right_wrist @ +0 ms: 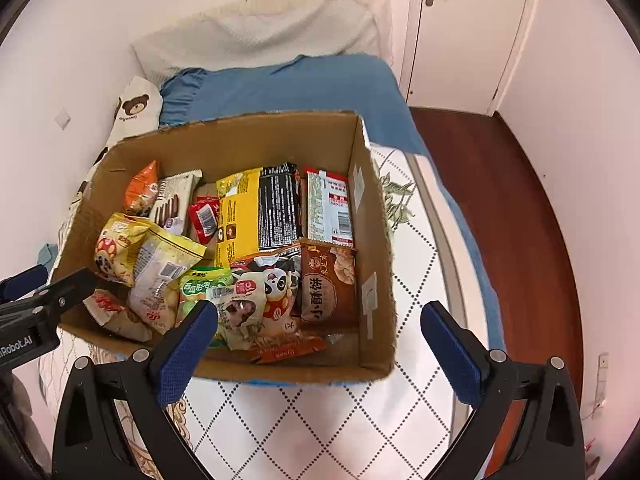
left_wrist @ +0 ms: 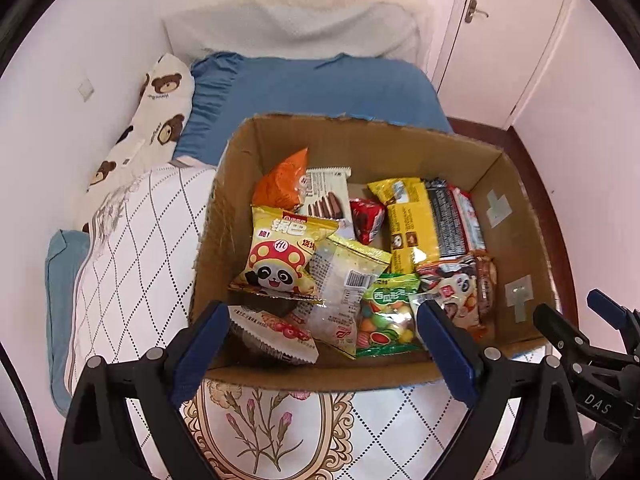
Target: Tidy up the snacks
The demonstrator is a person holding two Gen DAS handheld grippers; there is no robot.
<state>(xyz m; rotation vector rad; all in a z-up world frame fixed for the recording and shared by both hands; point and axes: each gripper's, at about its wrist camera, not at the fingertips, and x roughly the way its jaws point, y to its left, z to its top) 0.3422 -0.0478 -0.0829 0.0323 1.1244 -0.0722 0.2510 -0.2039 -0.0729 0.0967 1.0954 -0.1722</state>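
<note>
Pink walls and a white door [right_wrist: 464,32] close in the bed [right_wrist: 304,420] you are working over, with dark wood floor [right_wrist: 512,216] along its right edge. On the quilt sits the cardboard box [left_wrist: 516,240], open at the top and crowded with snacks.

Your left wrist view looks into the box from its near left corner: a panda bag [left_wrist: 280,256] leans against the left wall, a clear packet [left_wrist: 340,292] and a green candy bag [left_wrist: 388,312] lie toward the near wall, and a yellow bar [left_wrist: 408,220] lies in the middle. Only this view shows the bear pillow [left_wrist: 160,120] fully, beside the bed's left edge.

Your right wrist view alone shows a brown biscuit pack [right_wrist: 328,284] standing against the right wall, and a white-and-red packet [right_wrist: 330,204] behind it.

Your left gripper [left_wrist: 324,340] hangs released over the near wall, nothing between its blue pads. Your right gripper [right_wrist: 320,340] is released too, straddling the box's near right corner, one finger over the snacks and one over bare quilt. That quilt strip, between the box's right wall and the bed edge, is free, as is the quilt in front of the box.
</note>
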